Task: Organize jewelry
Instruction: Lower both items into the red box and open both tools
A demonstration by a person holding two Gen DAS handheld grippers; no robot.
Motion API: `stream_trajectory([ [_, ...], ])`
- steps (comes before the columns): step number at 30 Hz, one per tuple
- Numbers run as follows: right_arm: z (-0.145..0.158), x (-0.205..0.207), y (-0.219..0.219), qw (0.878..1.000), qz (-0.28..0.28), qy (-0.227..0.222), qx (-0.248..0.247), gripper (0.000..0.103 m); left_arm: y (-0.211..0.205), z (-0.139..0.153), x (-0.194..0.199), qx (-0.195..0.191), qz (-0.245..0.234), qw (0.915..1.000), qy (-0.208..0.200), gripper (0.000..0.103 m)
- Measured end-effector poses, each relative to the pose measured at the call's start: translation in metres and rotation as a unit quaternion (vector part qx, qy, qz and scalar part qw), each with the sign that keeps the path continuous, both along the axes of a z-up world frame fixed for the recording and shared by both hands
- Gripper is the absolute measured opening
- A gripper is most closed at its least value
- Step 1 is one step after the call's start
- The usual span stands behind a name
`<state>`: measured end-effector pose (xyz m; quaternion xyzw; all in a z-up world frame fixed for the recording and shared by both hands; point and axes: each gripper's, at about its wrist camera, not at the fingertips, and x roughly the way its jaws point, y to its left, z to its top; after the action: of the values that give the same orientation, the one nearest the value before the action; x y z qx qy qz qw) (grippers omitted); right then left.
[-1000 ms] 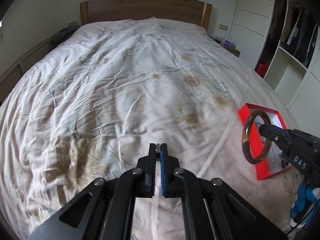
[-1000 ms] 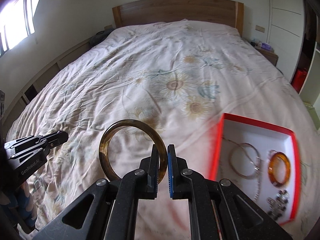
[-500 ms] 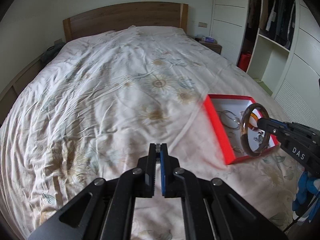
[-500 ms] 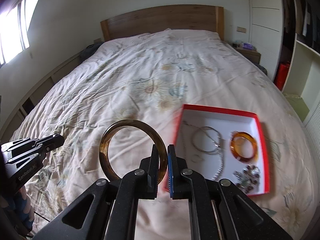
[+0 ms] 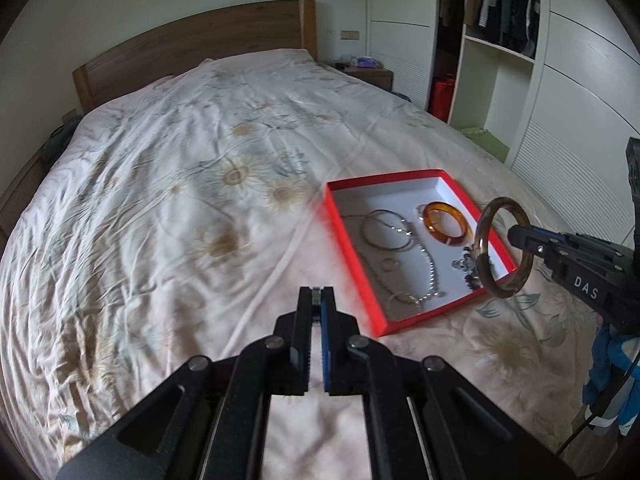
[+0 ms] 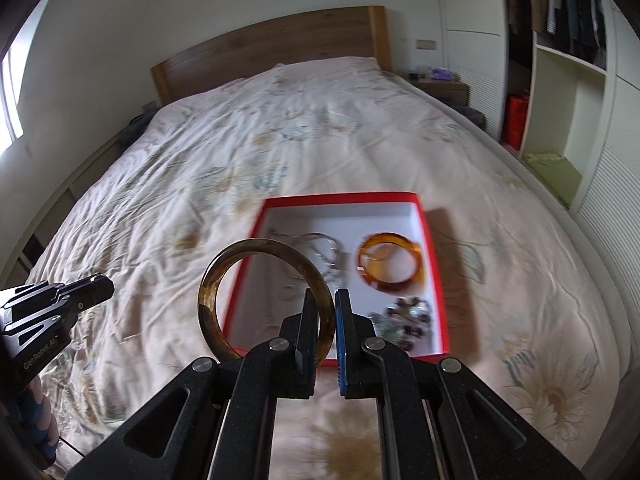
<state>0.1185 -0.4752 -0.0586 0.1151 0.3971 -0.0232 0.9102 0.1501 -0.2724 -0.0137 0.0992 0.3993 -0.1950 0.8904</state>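
My right gripper (image 6: 325,300) is shut on a brown translucent bangle (image 6: 224,268) and holds it upright just above the near edge of a red box (image 6: 434,264). The same bangle (image 5: 484,240) and right gripper (image 5: 516,236) show in the left wrist view, over the box's right rim (image 5: 496,240). The box lies on the bed and holds an orange bangle (image 6: 400,280), silver hoops and chains (image 5: 394,246) and a dark beaded piece (image 6: 408,318). My left gripper (image 5: 318,294) is shut and empty, above the quilt left of the box.
The box sits on a floral quilt (image 5: 180,200) covering a large bed with a wooden headboard (image 5: 200,40). A white wardrobe with open shelves (image 5: 520,80) stands along the right side. A bedside table (image 5: 372,74) is at the far right of the bed.
Both grippers have swung to the right and closer to the red box. The bangle in my right gripper now hangs over the box's near edge. Both grips are unchanged.
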Motion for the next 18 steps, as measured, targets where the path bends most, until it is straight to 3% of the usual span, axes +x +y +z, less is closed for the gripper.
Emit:
stream_trajectory([
  [10,-0.019,0.012,-0.045,1.0,-0.027,0.009,0.003,0.008,-0.057,-0.015,0.023,0.006,-0.037,0.9991,0.018,0.003],
  [18,-0.032,0.046,-0.066,1.0,-0.021,0.019,-0.007,0.008,-0.096,-0.039,0.045,0.007,-0.066,0.9968,0.044,0.003],
])
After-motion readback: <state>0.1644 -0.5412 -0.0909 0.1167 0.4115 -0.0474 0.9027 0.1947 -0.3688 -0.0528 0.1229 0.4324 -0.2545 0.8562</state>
